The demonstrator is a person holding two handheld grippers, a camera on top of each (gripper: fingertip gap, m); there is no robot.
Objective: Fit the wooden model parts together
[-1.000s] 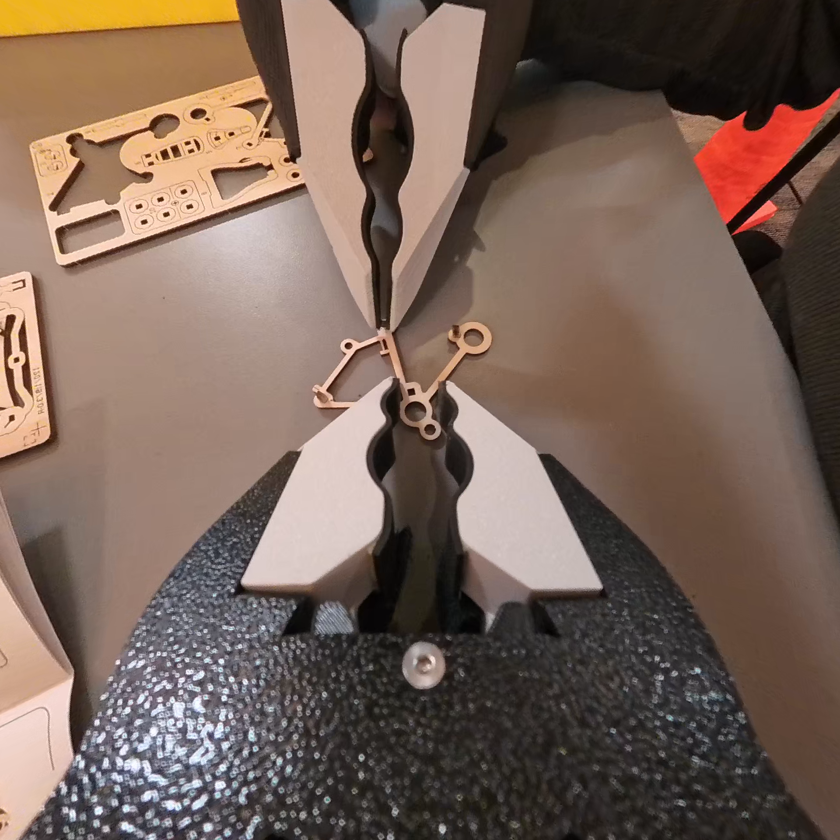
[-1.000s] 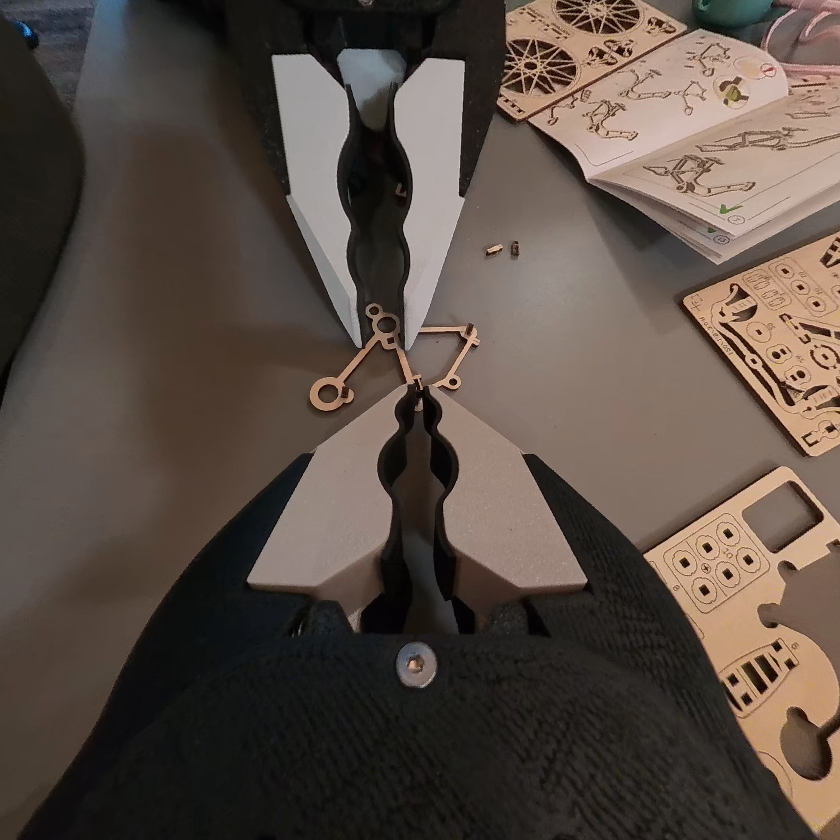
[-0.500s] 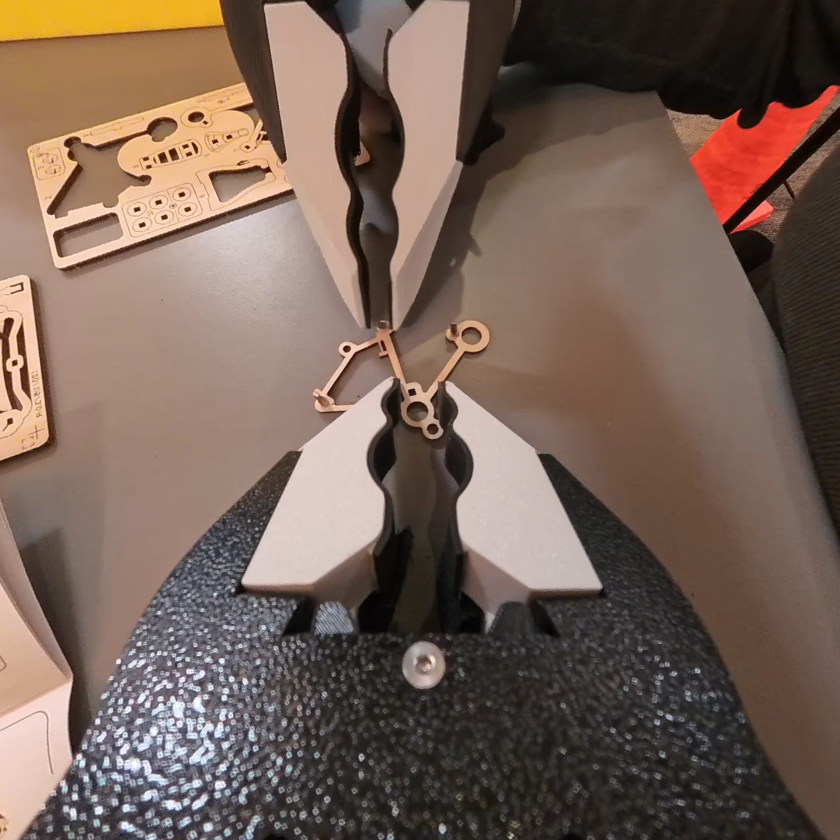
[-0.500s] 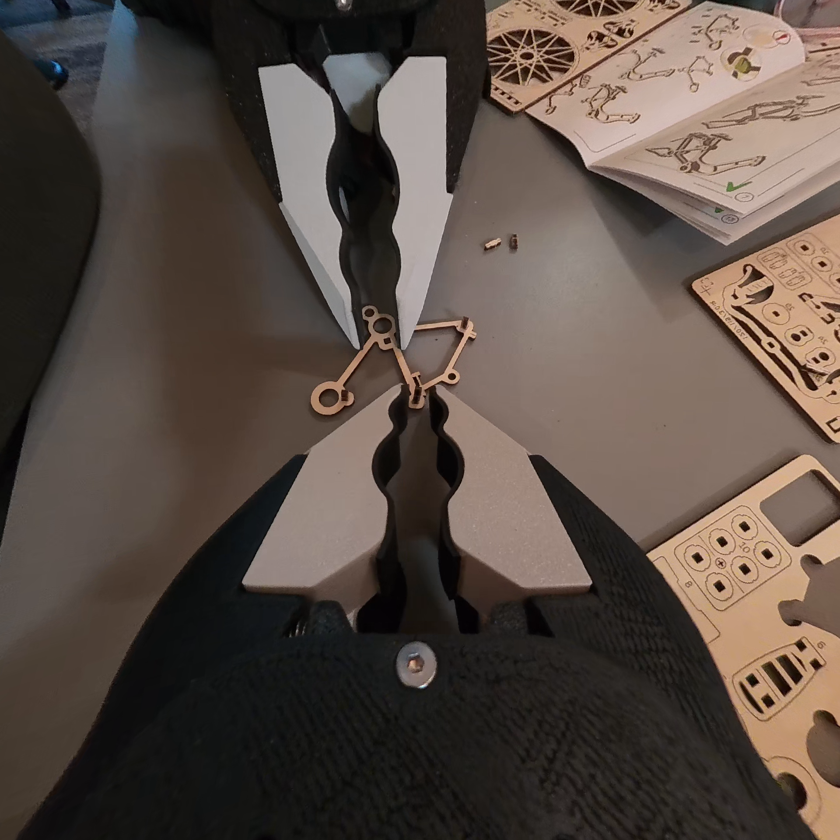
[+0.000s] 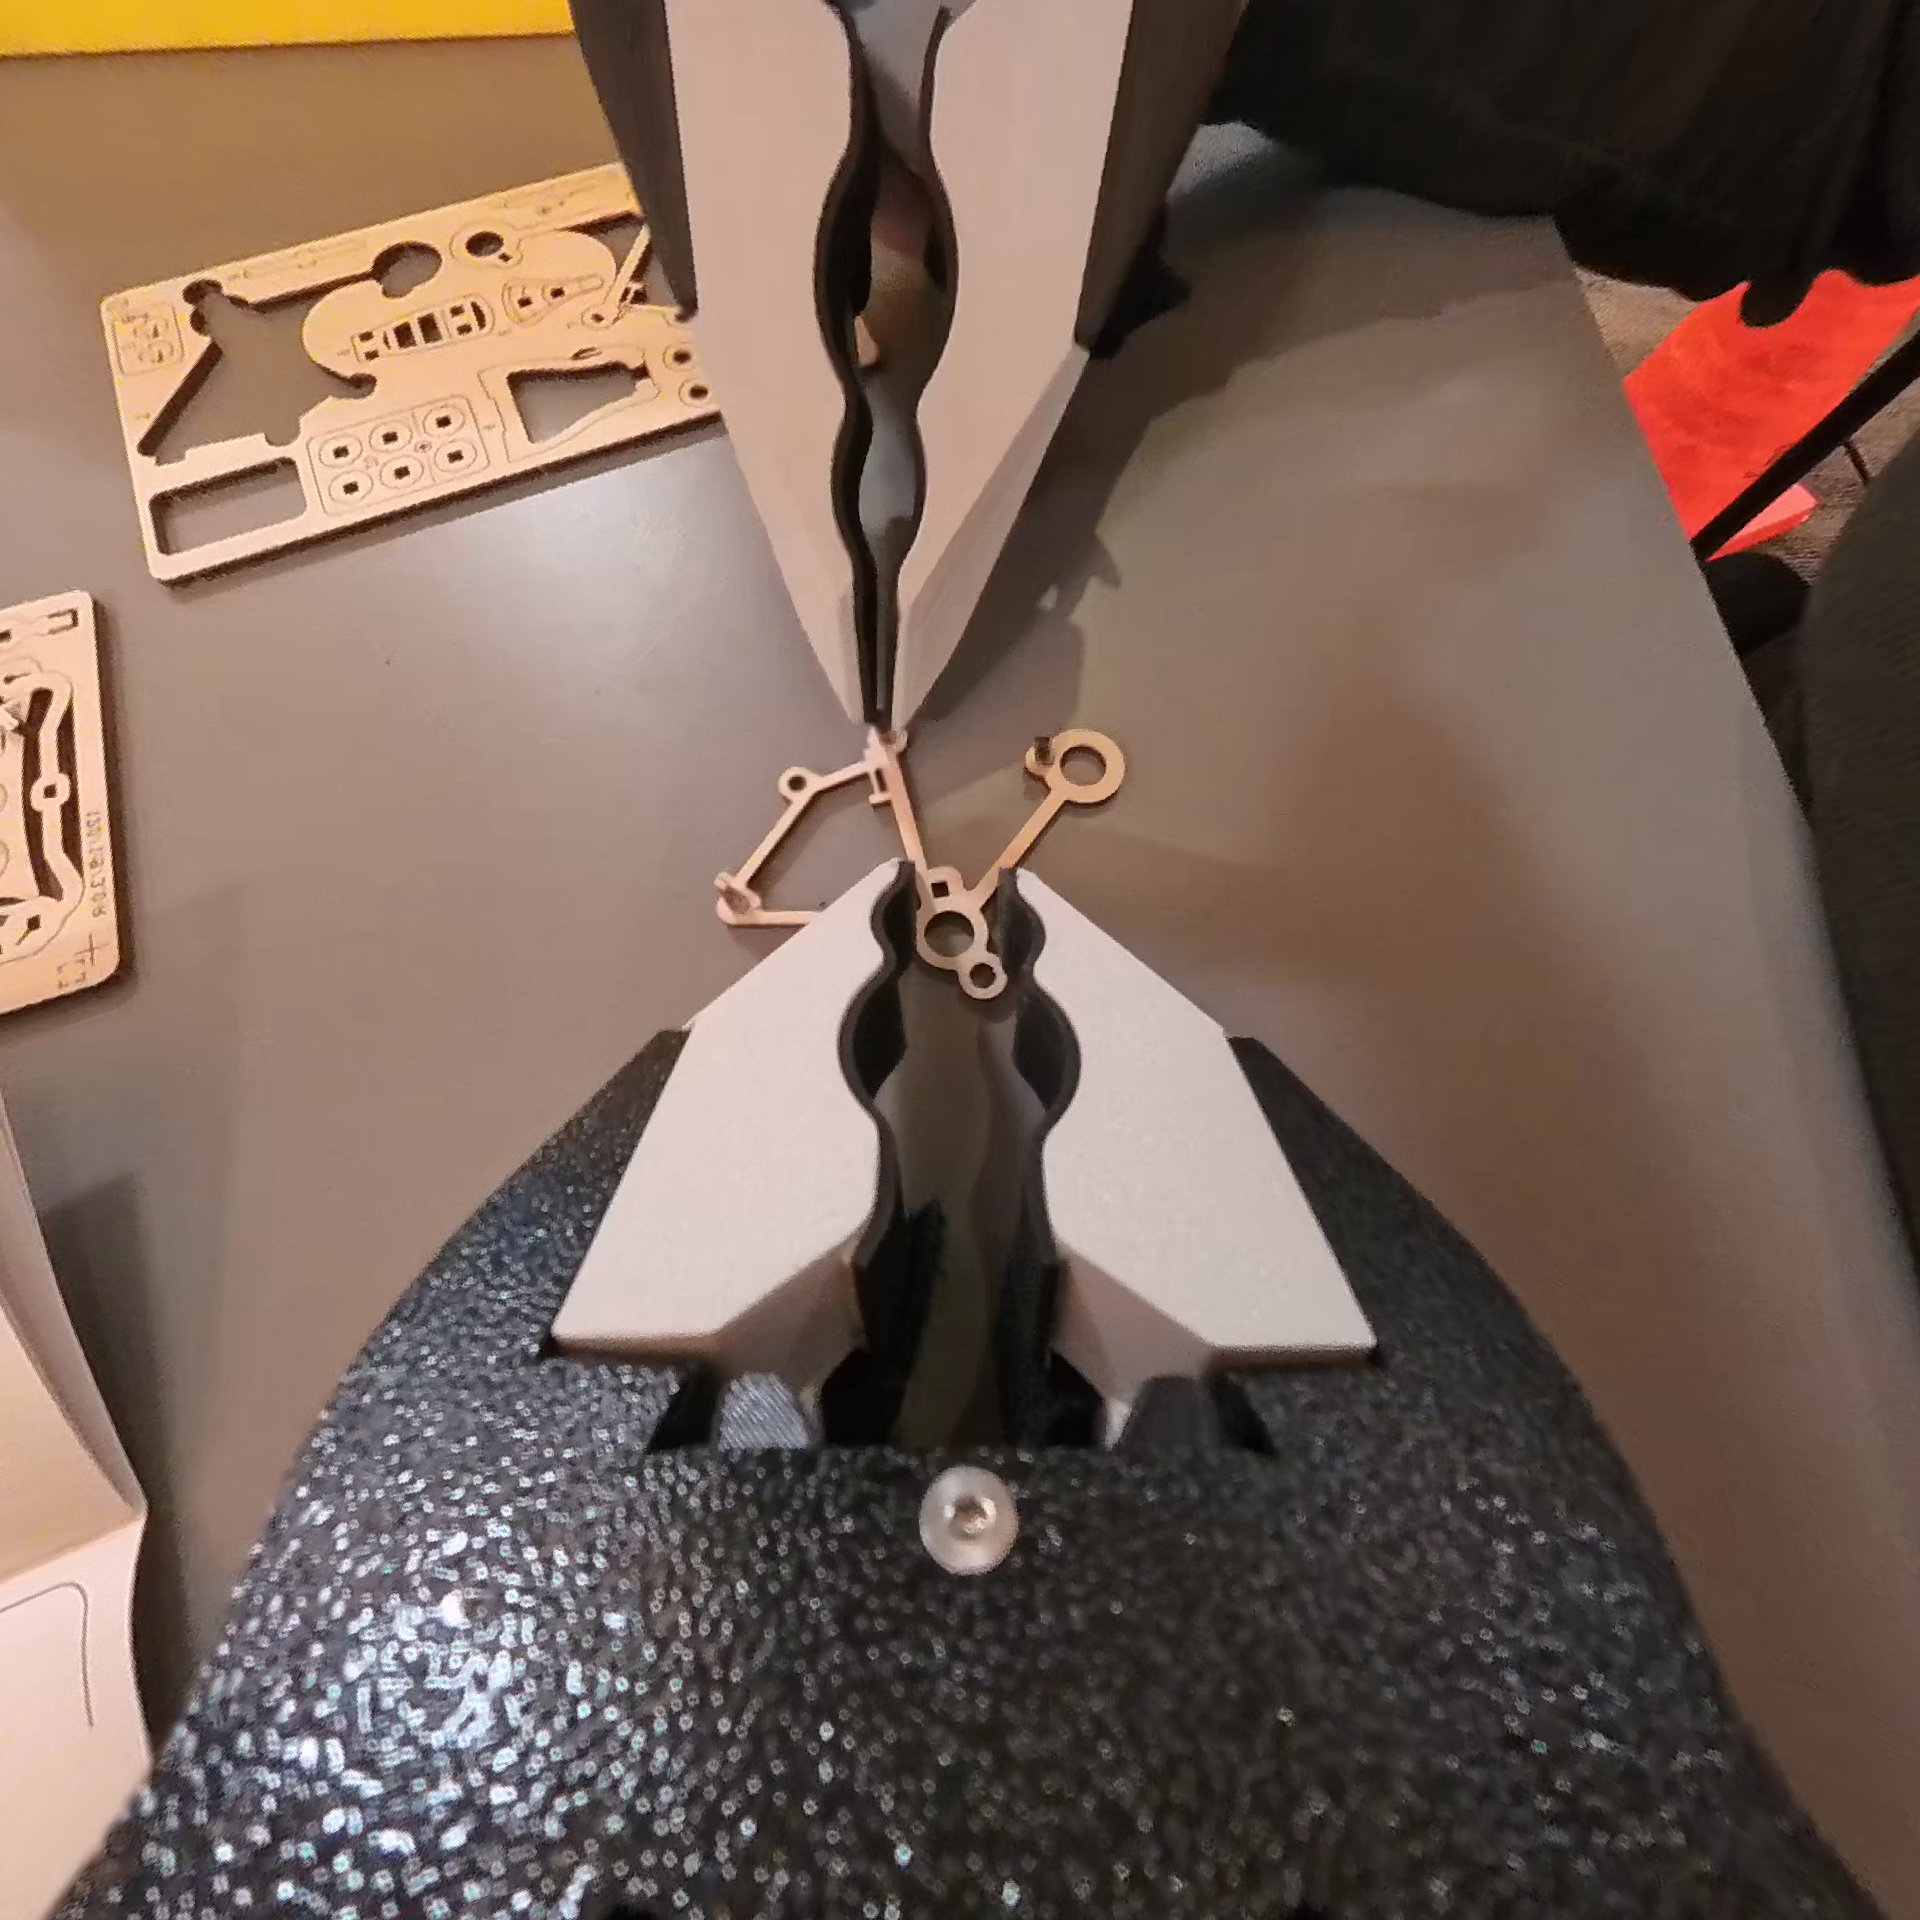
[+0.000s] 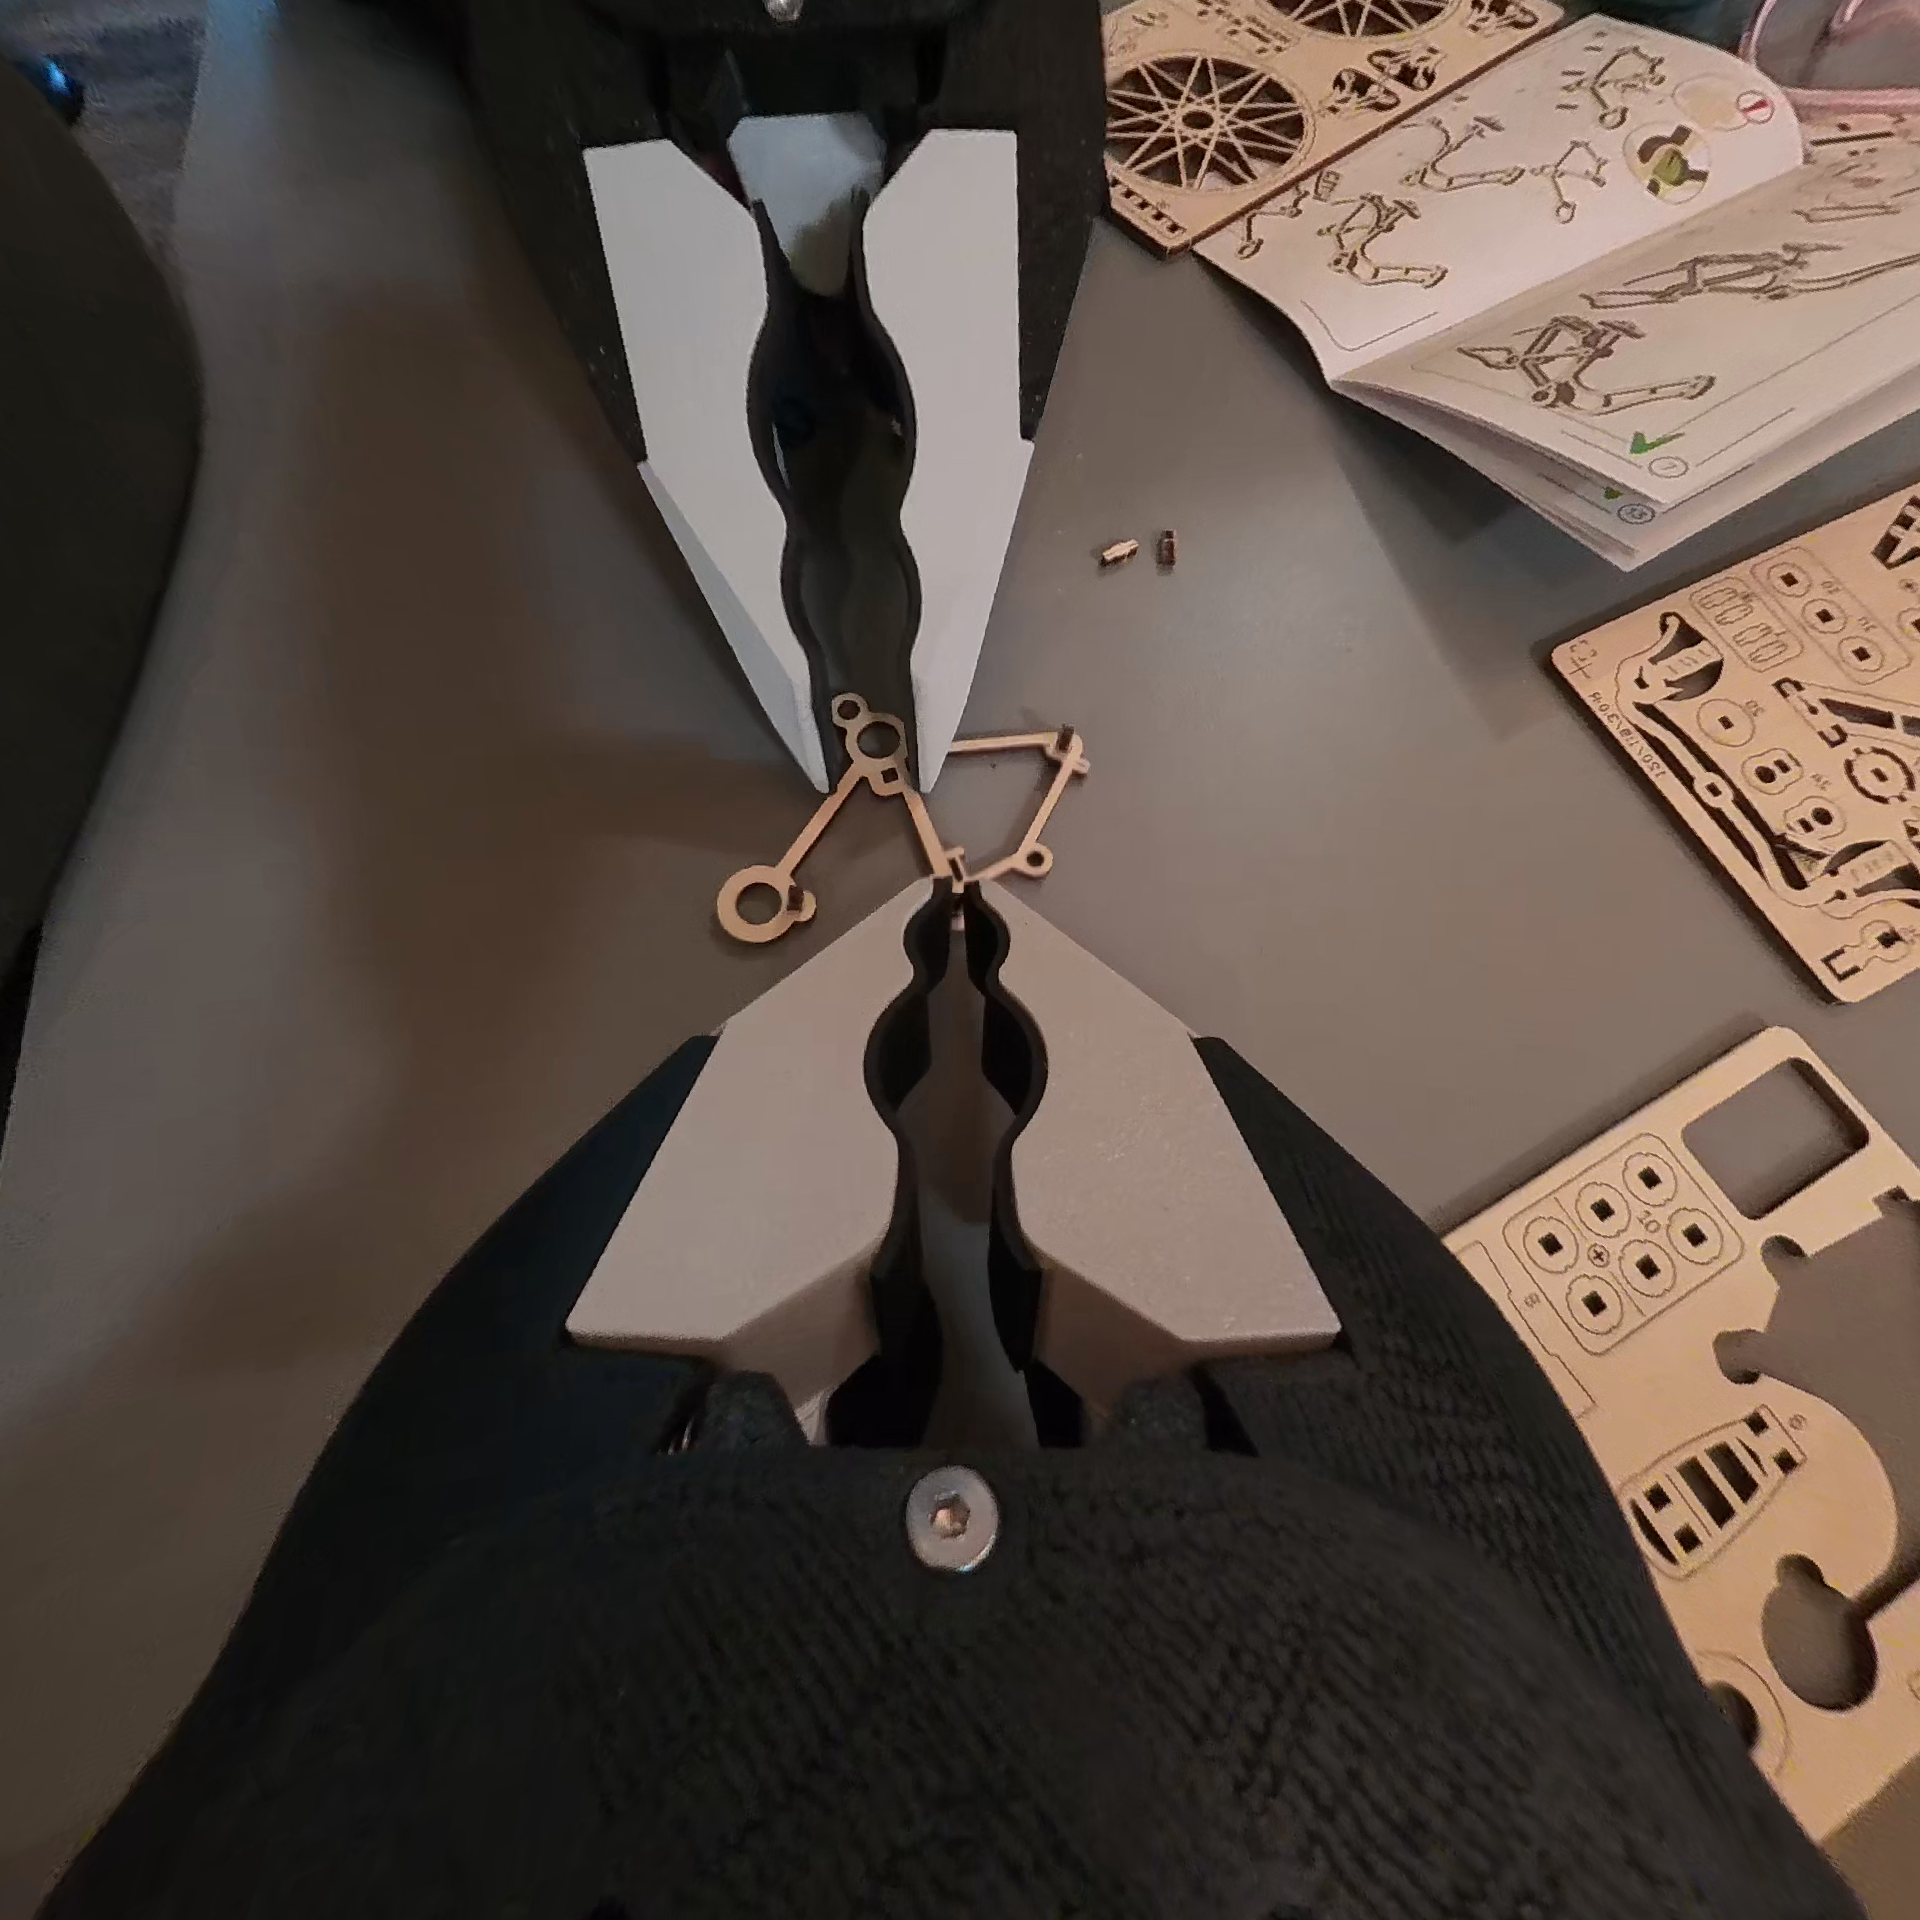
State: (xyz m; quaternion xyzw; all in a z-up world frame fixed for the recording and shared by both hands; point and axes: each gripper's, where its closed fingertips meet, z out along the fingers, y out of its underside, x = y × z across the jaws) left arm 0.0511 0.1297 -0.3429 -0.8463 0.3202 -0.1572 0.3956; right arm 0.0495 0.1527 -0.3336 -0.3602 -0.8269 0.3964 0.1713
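The left gripper (image 5: 956,914) at frame centre stands partly open astride the hub of the wooden linkage (image 5: 951,930), whether its pads press I cannot tell – apparently to steady it on the grey table (image 5: 1351,935). Opposite, the right gripper (image 6: 954,906) is pinched shut at the linkage's notched joint (image 6: 956,889) – probably seating a tab. Punched wooden sheets (image 6: 1714,1351) and the instruction booklet (image 6: 1558,312) lie at the frame edges, within reach.

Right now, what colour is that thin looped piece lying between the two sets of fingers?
Pale tan wood, clearest in the left wrist view.
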